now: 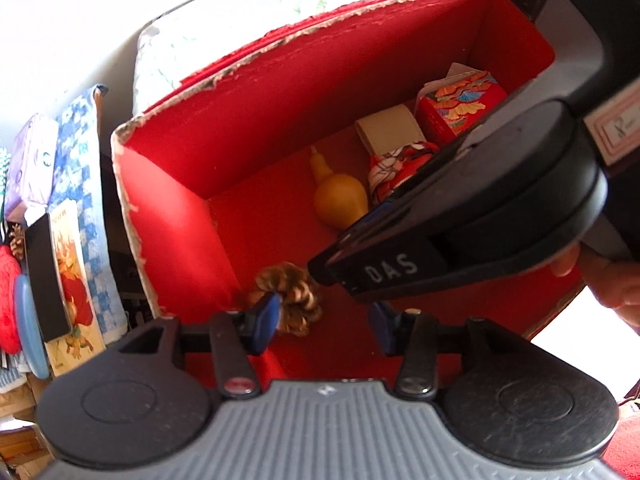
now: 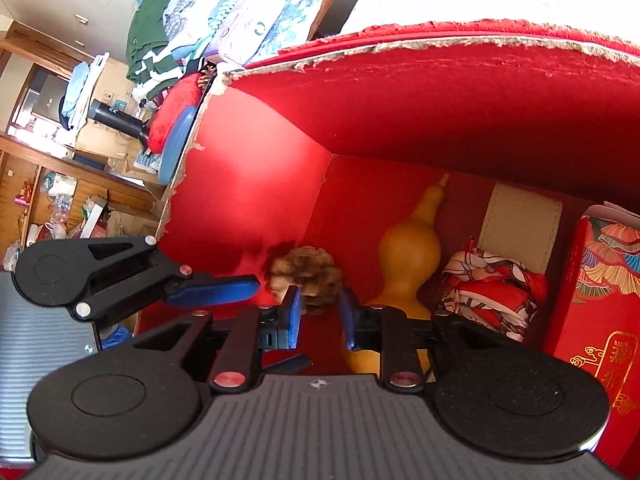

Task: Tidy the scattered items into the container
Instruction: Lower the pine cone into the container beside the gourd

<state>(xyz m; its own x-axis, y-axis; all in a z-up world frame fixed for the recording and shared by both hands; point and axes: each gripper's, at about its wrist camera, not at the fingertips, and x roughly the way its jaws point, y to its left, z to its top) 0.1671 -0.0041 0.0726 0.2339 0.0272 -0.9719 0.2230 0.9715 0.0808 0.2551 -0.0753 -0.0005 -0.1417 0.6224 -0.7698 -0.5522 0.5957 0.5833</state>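
Left wrist view: the left gripper (image 1: 326, 320) is hanging released over the red box (image 1: 248, 112), the pinecone (image 1: 290, 298) lying inside by its left finger; gourd (image 1: 340, 198) further right. The right gripper (image 2: 320, 318), also released, is sitting just before the pinecone.

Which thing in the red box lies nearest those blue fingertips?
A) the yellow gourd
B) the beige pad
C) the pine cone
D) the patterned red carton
C: the pine cone lies right at the open fingers of both the right gripper and the left gripper; the gourd lies beside it.
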